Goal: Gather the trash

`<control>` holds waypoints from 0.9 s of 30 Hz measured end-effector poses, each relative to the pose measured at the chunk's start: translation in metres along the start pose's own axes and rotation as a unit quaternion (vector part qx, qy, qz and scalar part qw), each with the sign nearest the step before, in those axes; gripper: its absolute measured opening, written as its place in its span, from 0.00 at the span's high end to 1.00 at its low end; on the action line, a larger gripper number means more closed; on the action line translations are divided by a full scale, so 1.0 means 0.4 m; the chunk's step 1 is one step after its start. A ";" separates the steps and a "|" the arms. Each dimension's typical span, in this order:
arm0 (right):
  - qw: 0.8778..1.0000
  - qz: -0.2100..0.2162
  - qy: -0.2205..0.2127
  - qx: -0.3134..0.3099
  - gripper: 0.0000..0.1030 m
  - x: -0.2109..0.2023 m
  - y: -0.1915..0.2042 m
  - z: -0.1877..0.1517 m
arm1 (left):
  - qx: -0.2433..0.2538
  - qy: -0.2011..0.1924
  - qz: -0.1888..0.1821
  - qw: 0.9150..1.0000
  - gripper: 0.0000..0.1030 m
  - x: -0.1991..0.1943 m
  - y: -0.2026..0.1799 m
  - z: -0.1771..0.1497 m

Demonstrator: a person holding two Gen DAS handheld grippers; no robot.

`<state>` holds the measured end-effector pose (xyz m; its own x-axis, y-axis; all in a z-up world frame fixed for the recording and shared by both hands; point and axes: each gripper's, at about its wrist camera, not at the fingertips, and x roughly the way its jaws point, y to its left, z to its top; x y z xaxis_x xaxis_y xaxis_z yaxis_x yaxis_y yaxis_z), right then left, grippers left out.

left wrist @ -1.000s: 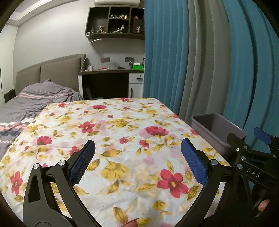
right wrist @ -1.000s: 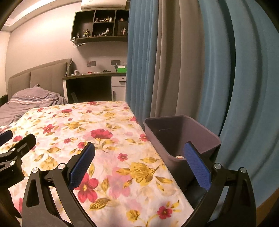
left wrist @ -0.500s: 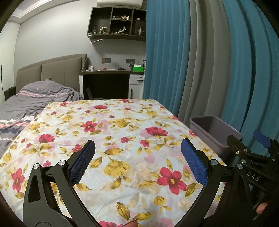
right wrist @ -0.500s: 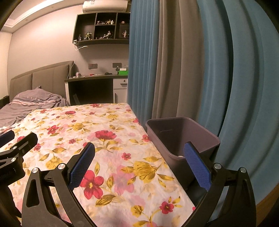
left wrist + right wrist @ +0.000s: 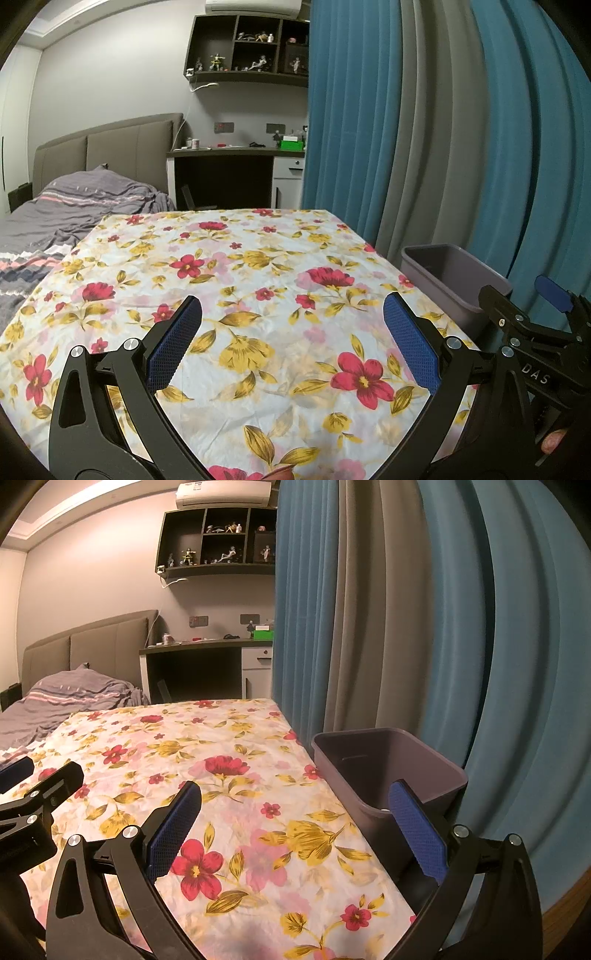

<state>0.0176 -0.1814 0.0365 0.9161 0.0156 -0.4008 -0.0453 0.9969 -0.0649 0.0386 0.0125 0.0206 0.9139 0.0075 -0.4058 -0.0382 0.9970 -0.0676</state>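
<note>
Left gripper [image 5: 291, 339] hangs over the floral cloth [image 5: 258, 280], jaws spread wide, nothing between the blue pads [image 5: 173, 343]. Off the cloth's right edge sits a grey bin [image 5: 454, 273], right up against the table by the blue curtain [image 5: 354, 122]. Right gripper [image 5: 532, 314] pokes in at lower right, near the bin. Bed [image 5: 55, 218] at far left.

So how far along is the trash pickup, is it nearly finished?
It looks nearly finished. The floral tablecloth shows no trash, and something pale lies in the purple bin. Both the left gripper and the right gripper are open and hold nothing. No trash remains in view.
</note>
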 end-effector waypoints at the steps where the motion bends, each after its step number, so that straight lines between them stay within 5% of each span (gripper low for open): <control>1: 1.000 0.000 0.000 -0.001 0.06 0.002 -0.001 0.001 | 0.000 0.000 0.000 1.000 0.06 0.000 0.001 0.000; 27: 1.000 0.000 0.000 0.002 0.06 0.001 -0.003 -0.001 | -0.001 0.000 -0.001 1.000 0.06 0.000 -0.003 -0.002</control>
<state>0.0178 -0.1826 0.0363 0.9162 0.0157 -0.4003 -0.0435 0.9972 -0.0604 0.0382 0.0113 0.0200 0.9137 0.0061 -0.4063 -0.0376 0.9969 -0.0697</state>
